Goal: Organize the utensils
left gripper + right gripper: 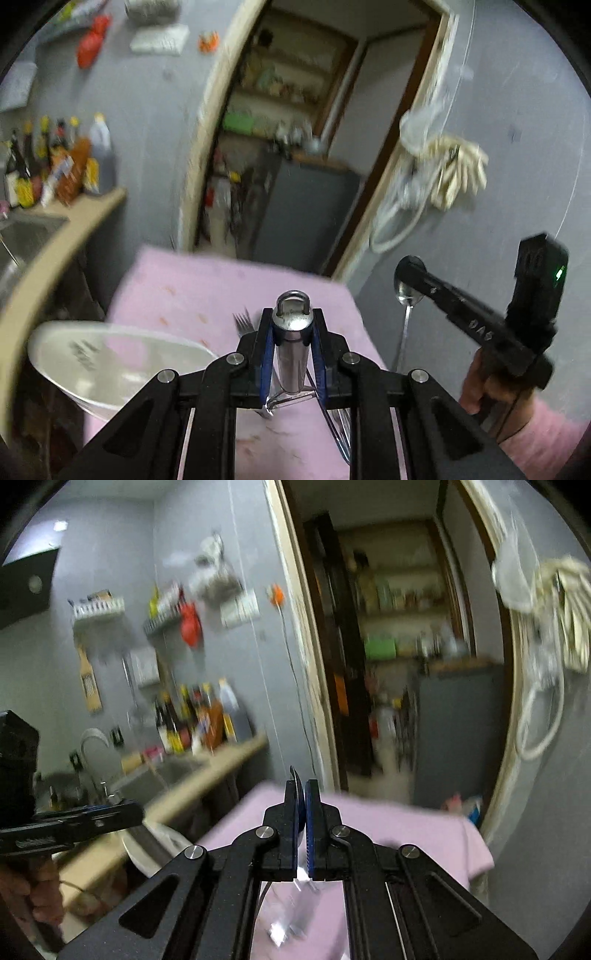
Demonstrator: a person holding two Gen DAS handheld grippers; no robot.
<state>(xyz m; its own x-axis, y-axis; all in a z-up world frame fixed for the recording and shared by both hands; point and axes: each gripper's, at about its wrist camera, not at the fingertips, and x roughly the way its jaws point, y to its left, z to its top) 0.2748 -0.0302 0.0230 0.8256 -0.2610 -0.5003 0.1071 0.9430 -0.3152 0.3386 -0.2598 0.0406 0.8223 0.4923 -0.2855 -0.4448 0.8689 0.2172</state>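
Note:
My left gripper [293, 317] is shut on a steel utensil handle [292, 350] with a hanging loop at its tip, held above the pink cloth [207, 291]. A fork [243, 320] lies on the cloth beside it. My right gripper [301, 805] is shut on a spoon [296, 781], seen edge-on between its pads. In the left wrist view the right gripper [410, 275] holds the spoon [406, 295] with its bowl up, to the right of the cloth. The left gripper [136, 812] shows at the left of the right wrist view.
A clear plastic bowl [110, 354] sits at the cloth's left edge. A counter [66, 236] with a sink [173, 771] and several sauce bottles [59, 166] runs along the left. An open doorway [295, 147] to a storage room is ahead. Gloves [458, 173] hang on the right wall.

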